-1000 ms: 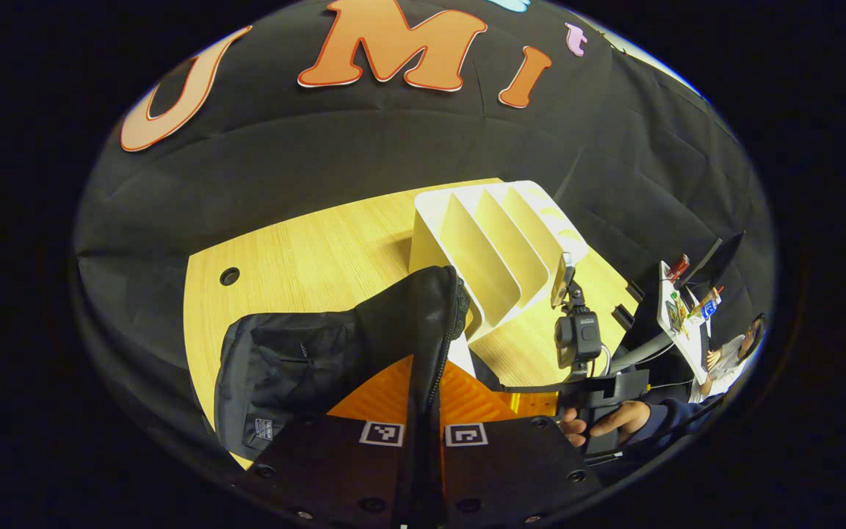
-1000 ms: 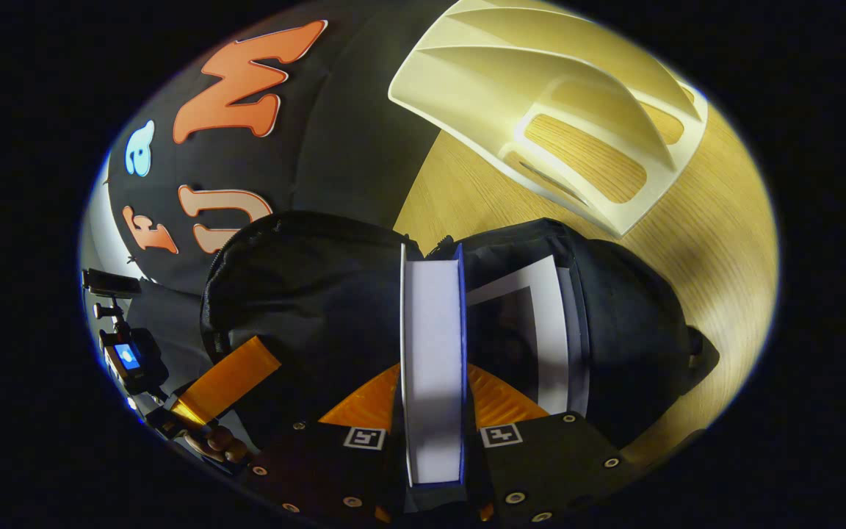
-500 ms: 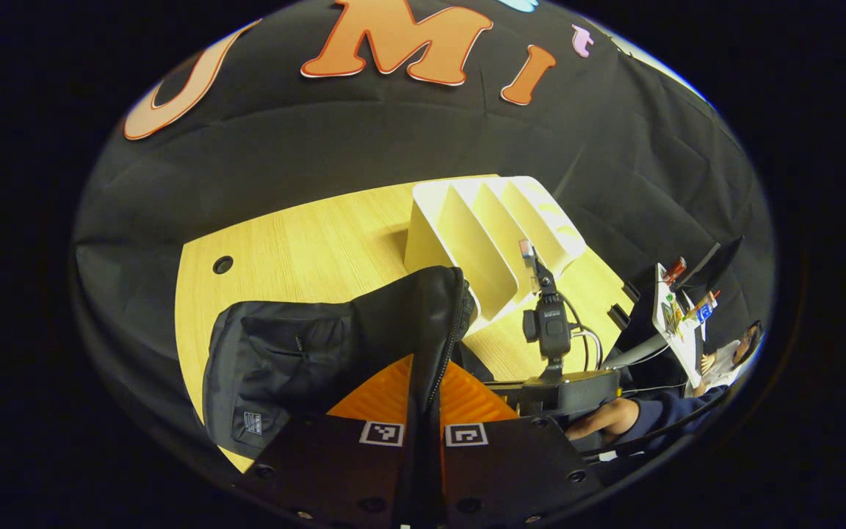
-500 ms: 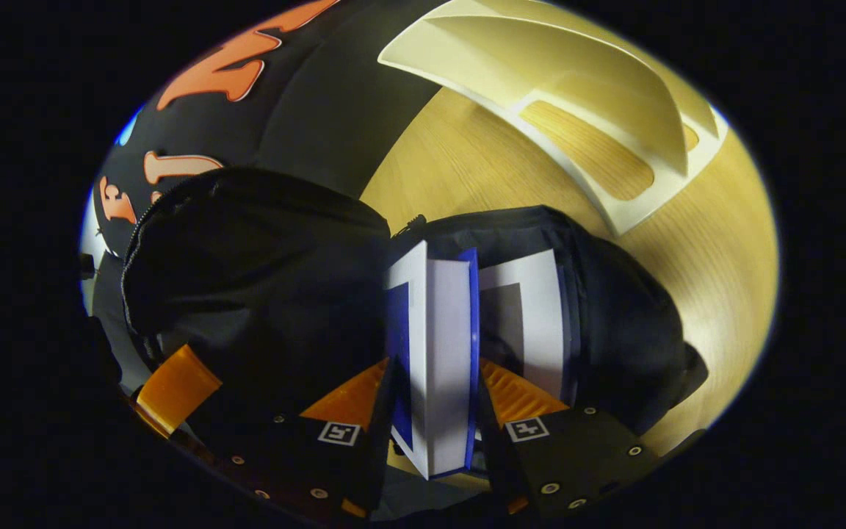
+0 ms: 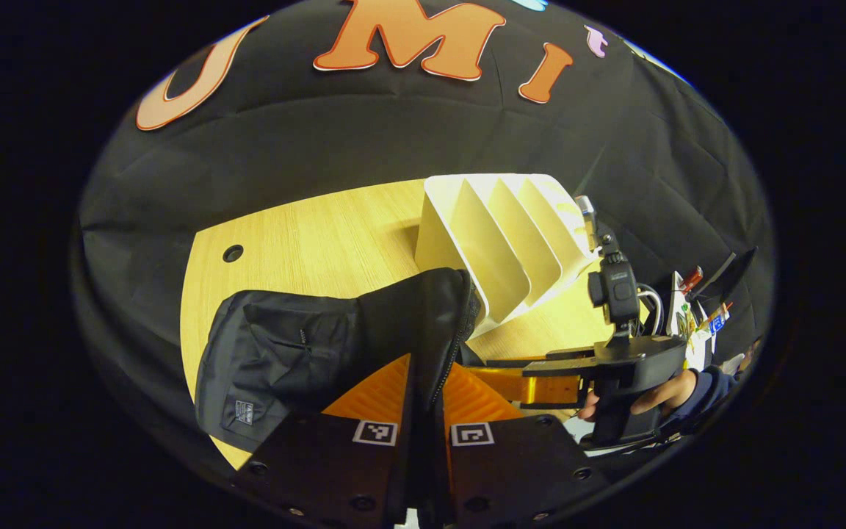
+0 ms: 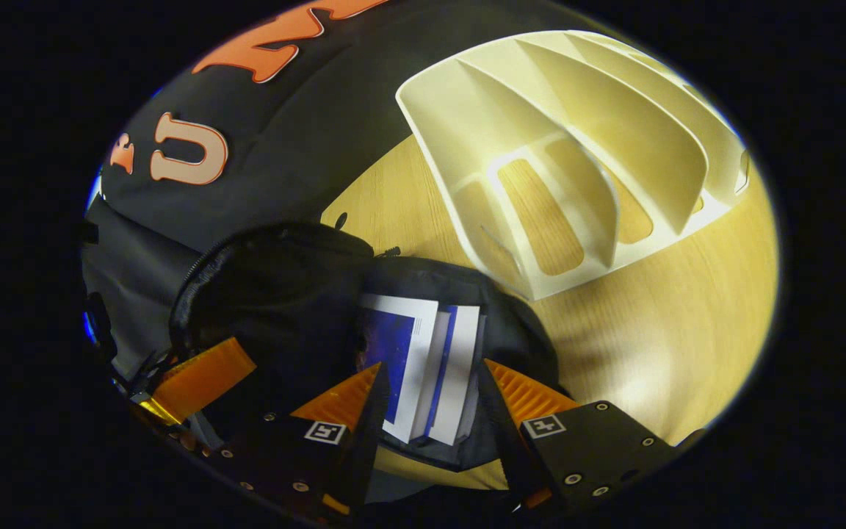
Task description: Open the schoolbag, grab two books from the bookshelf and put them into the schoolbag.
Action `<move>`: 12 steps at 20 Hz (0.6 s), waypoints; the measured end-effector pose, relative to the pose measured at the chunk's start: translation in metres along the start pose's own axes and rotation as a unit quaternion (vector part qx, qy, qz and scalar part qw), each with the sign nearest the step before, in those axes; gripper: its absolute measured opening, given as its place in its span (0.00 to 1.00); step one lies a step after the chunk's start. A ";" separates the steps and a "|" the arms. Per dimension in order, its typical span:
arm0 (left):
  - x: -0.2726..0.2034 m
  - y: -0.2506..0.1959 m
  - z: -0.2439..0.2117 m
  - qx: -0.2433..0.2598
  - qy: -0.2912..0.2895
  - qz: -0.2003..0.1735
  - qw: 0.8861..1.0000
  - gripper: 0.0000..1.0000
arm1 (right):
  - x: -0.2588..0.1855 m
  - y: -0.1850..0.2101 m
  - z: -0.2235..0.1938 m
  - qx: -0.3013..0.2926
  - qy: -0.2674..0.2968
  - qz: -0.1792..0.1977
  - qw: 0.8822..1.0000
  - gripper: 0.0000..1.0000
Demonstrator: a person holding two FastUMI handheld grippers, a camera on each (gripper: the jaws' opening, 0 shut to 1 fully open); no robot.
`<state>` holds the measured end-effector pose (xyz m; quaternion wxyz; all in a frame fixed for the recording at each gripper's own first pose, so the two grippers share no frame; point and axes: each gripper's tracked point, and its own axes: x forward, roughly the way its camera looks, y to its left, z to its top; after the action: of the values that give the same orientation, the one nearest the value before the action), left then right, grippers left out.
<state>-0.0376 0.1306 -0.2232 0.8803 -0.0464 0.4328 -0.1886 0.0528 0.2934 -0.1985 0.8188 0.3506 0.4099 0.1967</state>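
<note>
In the left gripper view, the left hand-held gripper (image 5: 423, 382) is clamped on the raised flap of the black schoolbag (image 5: 305, 353); both fingers press on the zippered edge that stands up between them. The schoolbag lies on the wooden surface (image 5: 305, 235), and the white bookshelf (image 5: 496, 242) stands just beyond it, at about 1 o'clock. At 3 o'clock from the bag, the right hand-held gripper (image 5: 511, 375) reaches toward the bag opening, with a hand (image 5: 651, 400) on its handle.

In the right gripper view, the right hand-held gripper (image 6: 427, 389) has its fingers apart, and nothing is pressed between them. Two books (image 6: 423, 367) rest inside the open schoolbag (image 6: 283, 294), just ahead of the fingertips; the nearer one has a blue cover. The bookshelf (image 6: 577, 147) shows its slots at 1 o'clock, near the bag.
</note>
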 end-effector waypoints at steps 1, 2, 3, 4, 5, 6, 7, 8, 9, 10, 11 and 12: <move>0.002 -0.006 -0.001 -0.006 0.001 -0.004 1.000 0.14 | -0.006 -0.005 0.004 -0.006 -0.002 -0.003 1.000 0.73; 0.010 -0.011 0.001 -0.009 0.003 -0.007 1.000 0.17 | -0.010 -0.011 0.007 -0.012 -0.004 -0.008 1.000 0.74; 0.013 -0.015 -0.004 -0.013 0.003 -0.013 1.000 0.22 | -0.015 -0.015 0.011 -0.018 -0.006 -0.010 1.000 0.74; 0.013 -0.021 -0.007 -0.014 0.004 -0.016 1.000 0.39 | -0.020 -0.020 0.016 -0.025 -0.010 -0.013 1.000 0.74; 0.015 -0.029 -0.003 -0.016 0.003 -0.010 1.000 0.55 | -0.026 -0.023 0.020 -0.032 -0.014 -0.013 0.999 0.74; 0.016 -0.033 -0.002 -0.016 0.003 -0.005 1.000 0.72 | -0.032 -0.026 0.025 -0.037 -0.019 -0.017 0.999 0.75; 0.019 -0.037 -0.002 -0.021 0.001 -0.001 1.000 0.89 | -0.037 -0.028 0.030 -0.044 -0.024 -0.016 0.999 0.80; 0.019 -0.040 -0.002 -0.025 -0.002 0.005 1.000 0.99 | -0.042 -0.036 0.034 -0.052 -0.029 -0.025 0.998 0.82; 0.019 -0.042 0.000 -0.027 -0.006 0.012 1.000 0.98 | -0.048 -0.040 0.038 -0.059 -0.034 -0.027 0.997 0.86; 0.018 -0.044 0.003 -0.027 -0.011 0.020 0.999 0.98 | -0.055 -0.044 0.043 -0.062 -0.040 -0.029 0.997 0.88; 0.019 -0.047 0.005 -0.027 -0.018 0.028 0.999 0.98 | -0.060 -0.046 0.047 -0.065 -0.044 -0.027 0.997 0.91; 0.020 -0.051 0.007 -0.030 -0.022 0.034 0.999 0.98 | -0.065 -0.051 0.050 -0.069 -0.049 -0.031 0.996 0.92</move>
<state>-0.0355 0.0756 -0.2214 0.8935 -0.0624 0.4206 -0.1444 0.0570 0.1985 -0.1798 0.8659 0.2895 0.3653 0.1815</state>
